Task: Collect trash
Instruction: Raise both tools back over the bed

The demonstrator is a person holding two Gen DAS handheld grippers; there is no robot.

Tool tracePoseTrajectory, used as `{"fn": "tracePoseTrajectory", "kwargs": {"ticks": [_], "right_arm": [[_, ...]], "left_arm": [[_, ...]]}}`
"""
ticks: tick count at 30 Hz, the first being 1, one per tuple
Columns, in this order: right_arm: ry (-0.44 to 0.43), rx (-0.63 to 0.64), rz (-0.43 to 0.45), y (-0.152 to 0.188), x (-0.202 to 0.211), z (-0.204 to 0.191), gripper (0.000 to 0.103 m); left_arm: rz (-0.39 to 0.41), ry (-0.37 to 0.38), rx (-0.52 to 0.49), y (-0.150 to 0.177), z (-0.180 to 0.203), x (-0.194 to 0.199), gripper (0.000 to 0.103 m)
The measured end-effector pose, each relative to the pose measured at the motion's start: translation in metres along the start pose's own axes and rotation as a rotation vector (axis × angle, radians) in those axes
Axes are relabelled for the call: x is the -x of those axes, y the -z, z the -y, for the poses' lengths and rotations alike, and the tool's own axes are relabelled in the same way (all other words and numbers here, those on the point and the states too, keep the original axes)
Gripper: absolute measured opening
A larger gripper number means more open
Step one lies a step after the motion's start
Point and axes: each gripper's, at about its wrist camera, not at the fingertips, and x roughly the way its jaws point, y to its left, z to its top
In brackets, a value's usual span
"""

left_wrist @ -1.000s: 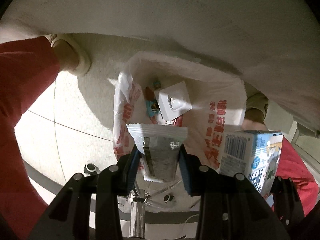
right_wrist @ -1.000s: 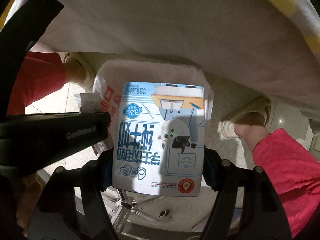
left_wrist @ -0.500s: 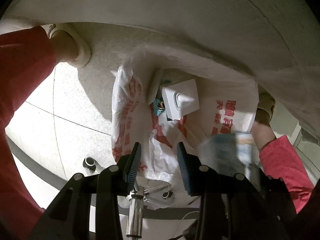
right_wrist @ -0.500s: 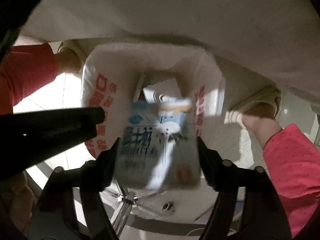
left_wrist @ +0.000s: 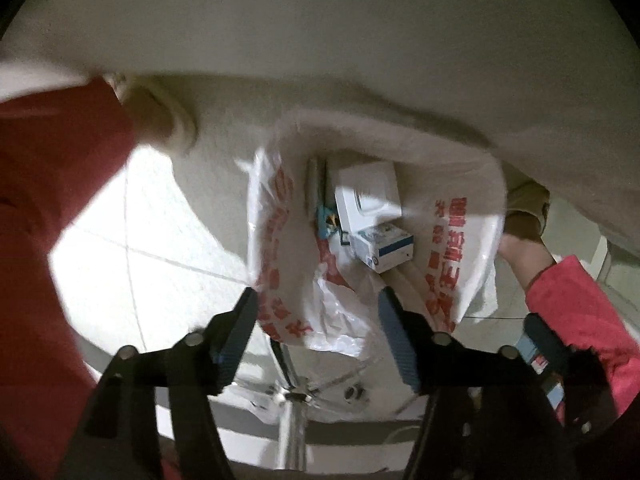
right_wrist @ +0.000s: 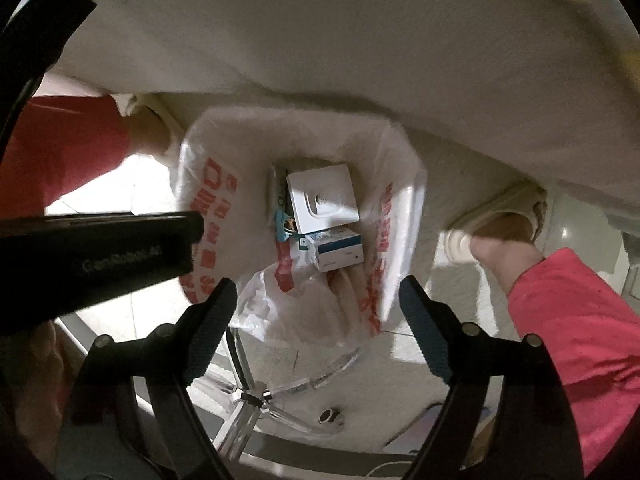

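A white plastic bag with red print (left_wrist: 276, 240) (right_wrist: 208, 200) hangs open below both grippers. Inside it lie a white square box (left_wrist: 368, 196) (right_wrist: 322, 198), a blue and white milk carton (left_wrist: 386, 248) (right_wrist: 338, 250) and a grey wrapper on edge (left_wrist: 316, 184) (right_wrist: 278, 188). My left gripper (left_wrist: 316, 320) is open and empty above the bag's near edge. My right gripper (right_wrist: 318, 312) is open and empty above the bag. The left gripper's body (right_wrist: 100, 252) crosses the left of the right wrist view.
A white tablecloth edge (left_wrist: 320, 60) (right_wrist: 320, 48) overhangs the bag from above. The person's legs in red trousers (left_wrist: 48, 220) (right_wrist: 572, 320) and slippered feet (right_wrist: 500, 216) stand on either side. A chrome chair base with castors (right_wrist: 256, 400) sits on the tiled floor below.
The left gripper let the grey wrapper drop into the bag and opened wider. The right gripper released the milk carton, which fell into the bag beside the white box.
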Motion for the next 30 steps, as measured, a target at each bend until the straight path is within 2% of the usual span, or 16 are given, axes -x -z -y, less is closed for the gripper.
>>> {"fn": "tracePoseTrajectory", "kwargs": {"ticks": [5,6,8,11,16,19,22,28,30], "right_arm": [[0.004,0.054,0.132,0.012,0.073,0.011,0.081],[0.011,0.068,0.179,0.011,0.096,0.015,0.081],[0.025,0.095,0.268,0.008,0.136,0.019,0.091],[0.088,0.168,0.428,-0.004,0.205,0.019,0.094],[0.092,0.321,0.557,-0.028,0.283,0.010,0.096],[0.062,0.379,0.577,-0.042,0.315,0.006,0.096],[0.012,0.453,0.589,-0.058,0.345,-0.001,0.096],[-0.002,0.555,0.597,-0.091,0.376,-0.019,0.096],[-0.001,0.581,0.592,-0.103,0.379,-0.023,0.096]], "left_arm": [[0.141,0.011,-0.063,0.022,-0.007,0.064,0.065],[0.183,0.014,-0.074,0.025,-0.010,0.083,0.068],[0.255,0.005,-0.086,0.025,-0.016,0.123,0.079],[0.322,0.005,-0.118,0.013,-0.022,0.175,0.081],[0.399,0.069,-0.132,-0.018,-0.035,0.265,0.085],[0.422,0.086,-0.126,-0.035,-0.040,0.308,0.086],[0.449,0.066,-0.137,-0.049,-0.038,0.342,0.088],[0.475,0.061,-0.129,-0.079,-0.033,0.383,0.088],[0.473,0.083,-0.127,-0.091,-0.029,0.390,0.088]]}}
